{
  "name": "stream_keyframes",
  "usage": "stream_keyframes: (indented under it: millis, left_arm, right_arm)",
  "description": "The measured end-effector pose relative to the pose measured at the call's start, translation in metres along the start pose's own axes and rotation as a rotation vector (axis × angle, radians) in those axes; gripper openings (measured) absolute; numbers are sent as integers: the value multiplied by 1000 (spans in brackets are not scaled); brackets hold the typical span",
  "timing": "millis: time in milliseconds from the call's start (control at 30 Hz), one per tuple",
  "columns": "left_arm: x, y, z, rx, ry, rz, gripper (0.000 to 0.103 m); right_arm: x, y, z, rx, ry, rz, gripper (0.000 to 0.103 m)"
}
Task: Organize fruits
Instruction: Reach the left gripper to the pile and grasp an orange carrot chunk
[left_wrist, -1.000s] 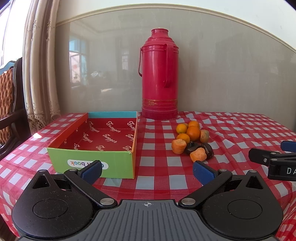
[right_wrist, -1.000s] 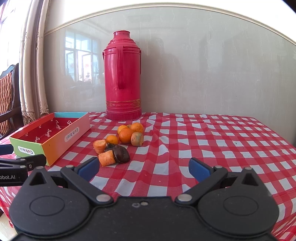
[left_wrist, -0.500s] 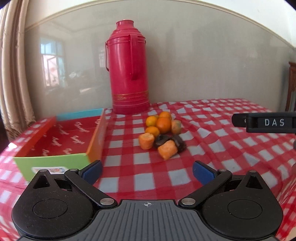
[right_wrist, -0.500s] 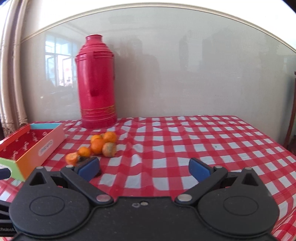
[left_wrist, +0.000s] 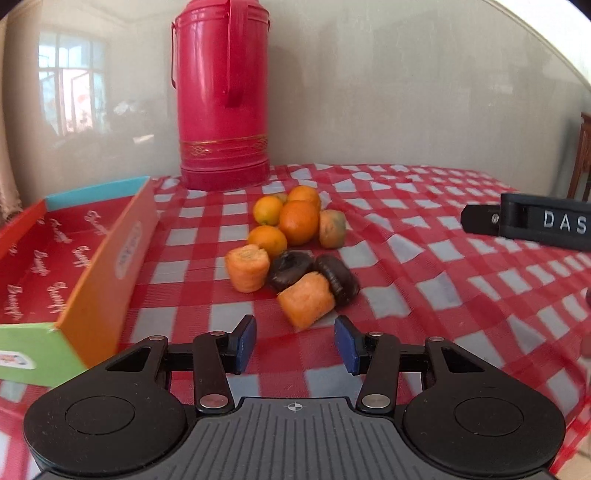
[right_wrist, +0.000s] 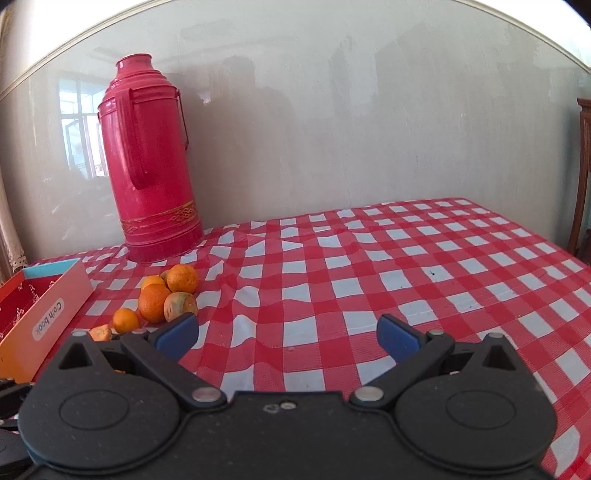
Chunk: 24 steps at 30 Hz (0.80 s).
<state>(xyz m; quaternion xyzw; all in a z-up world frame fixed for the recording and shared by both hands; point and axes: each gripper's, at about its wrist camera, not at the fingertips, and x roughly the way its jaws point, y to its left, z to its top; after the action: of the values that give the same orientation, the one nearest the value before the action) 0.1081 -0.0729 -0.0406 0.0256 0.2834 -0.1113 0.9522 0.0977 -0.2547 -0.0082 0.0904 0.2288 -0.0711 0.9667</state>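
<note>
We hold our left gripper low over the red-and-white checked tablecloth, its blue-padded fingers parted with nothing between them, pointing at the nearest orange cut chunk of fruit. That chunk lies just beyond the fingertips and touches two dark brown, shrivelled round pieces behind it. A second orange cut chunk sits just to the left of them. Further back, a tight cluster of small round oranges rests on the cloth, with a greenish-orange mottled fruit leaning against its right side.

To the left of the pile stands a shallow open cardboard box with orange, green and blue sides and a red printed lining; no fruit shows in the part we can see. A tall red metal thermos flask with a gold band stands upright by the wall behind the pile.

Our right gripper hovers over bare cloth to the right of the fruit, its fingers spread wide and empty. In its view the oranges lie ahead to the left, beside the box and before the flask. Part of this gripper shows at the right edge of the left wrist view as a black bar lettered "DAS".
</note>
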Motion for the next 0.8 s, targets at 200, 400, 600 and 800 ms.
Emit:
stream_keyframes:
  millis: [200, 400, 600, 800]
  left_arm:
    - [17, -2, 7, -46, 8, -28, 48]
    - [15, 0, 6, -58, 21, 32, 48]
    - [8, 11, 3, -87, 13, 113, 48]
    - [1, 13, 5, -96, -30, 89, 48]
  right_arm:
    - [2, -10, 5, 39, -19, 5, 97]
    - [2, -16, 6, 42, -22, -2, 97]
    - [-2, -23, 5, 54, -25, -5, 97]
    - [-4, -23, 4, 52, -26, -7, 97]
